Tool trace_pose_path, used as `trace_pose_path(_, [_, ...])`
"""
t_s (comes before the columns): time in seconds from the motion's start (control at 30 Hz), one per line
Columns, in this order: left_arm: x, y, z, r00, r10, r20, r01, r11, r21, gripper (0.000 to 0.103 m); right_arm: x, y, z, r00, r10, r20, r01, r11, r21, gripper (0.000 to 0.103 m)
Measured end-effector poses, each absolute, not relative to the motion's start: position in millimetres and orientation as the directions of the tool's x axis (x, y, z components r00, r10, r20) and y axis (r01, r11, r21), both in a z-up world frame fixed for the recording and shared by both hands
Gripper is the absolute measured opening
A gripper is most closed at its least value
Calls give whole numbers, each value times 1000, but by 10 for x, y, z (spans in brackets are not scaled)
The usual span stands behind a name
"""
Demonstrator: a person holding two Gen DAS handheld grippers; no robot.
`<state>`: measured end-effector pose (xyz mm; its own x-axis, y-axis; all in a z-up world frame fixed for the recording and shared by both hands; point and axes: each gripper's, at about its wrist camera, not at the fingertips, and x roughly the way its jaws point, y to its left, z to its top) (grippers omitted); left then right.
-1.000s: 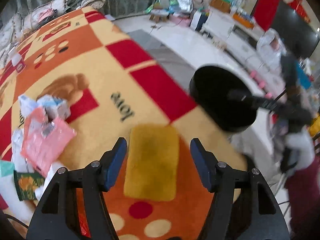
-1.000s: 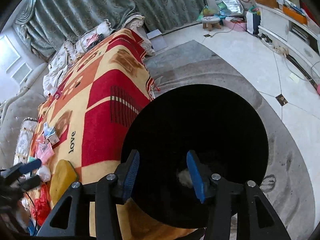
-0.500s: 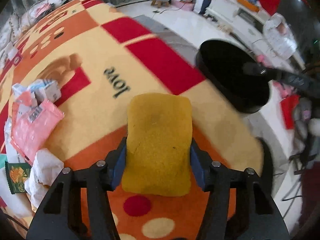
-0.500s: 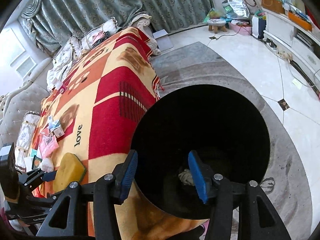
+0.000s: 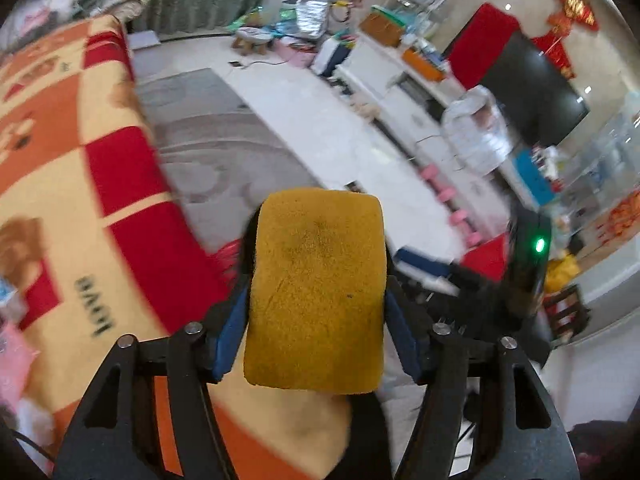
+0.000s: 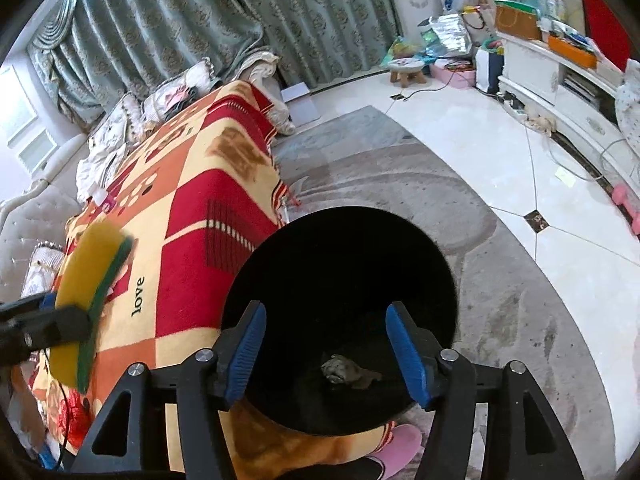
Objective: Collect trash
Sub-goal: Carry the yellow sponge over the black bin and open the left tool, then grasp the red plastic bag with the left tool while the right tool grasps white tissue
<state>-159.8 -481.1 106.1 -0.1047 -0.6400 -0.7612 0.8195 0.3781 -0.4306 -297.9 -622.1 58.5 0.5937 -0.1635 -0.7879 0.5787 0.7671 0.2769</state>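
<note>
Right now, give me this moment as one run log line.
left gripper: opening, sponge between pads | right gripper: opening, empty, above black bin | bin: crumpled scrap inside | sponge: off the blanket

The yellow sponge (image 5: 316, 292) hides most of the left gripper's (image 5: 316, 312) blue pads and the ground straight ahead of it. To its left the blanket (image 5: 80, 200) smears into blur. Deep in the black bin (image 6: 340, 264), between the right gripper's (image 6: 326, 354) fingers, lies a crumpled scrap (image 6: 348, 372), too dark to identify.
</note>
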Motion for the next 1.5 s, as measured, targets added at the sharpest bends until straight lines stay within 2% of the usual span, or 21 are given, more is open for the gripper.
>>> trace_pose_path(0.07, [-1573,-4892,1038,-135,-645,-752,796,381,-470,65,-3039,-6266,587,595,-171,-785,591,756,283,62])
trace_pose_path(0.23, [-1520,-4837,1035,-122,-629,-767,783,414,-464,66,-3143,-6311,589,599,-184,-780,612,733,297,64])
trace_pose_path(0.47, [-1529,-4466,1123,92,-546,-833,829,505,-240,66,-3027,-6184,562,601,-154,-784,579,760,294,65])
trace_pose_path(0.7, [-1524,-4005,1215,258,-502,-826,808,581,-101,66,-2784,-5794,584,605,-109,-788,501,822,271,65])
trace_pose_path(1.07, [-1274,-3007,1508,335,-509,-793,739,664,-114,66,-2374,-4854,696,623,17,-782,317,908,273,65])
trace_pose_path(1.5, [-1169,-1712,1110,353,-438,-827,585,793,-170,66,-1907,-3863,508,557,164,-814,114,956,271,65])
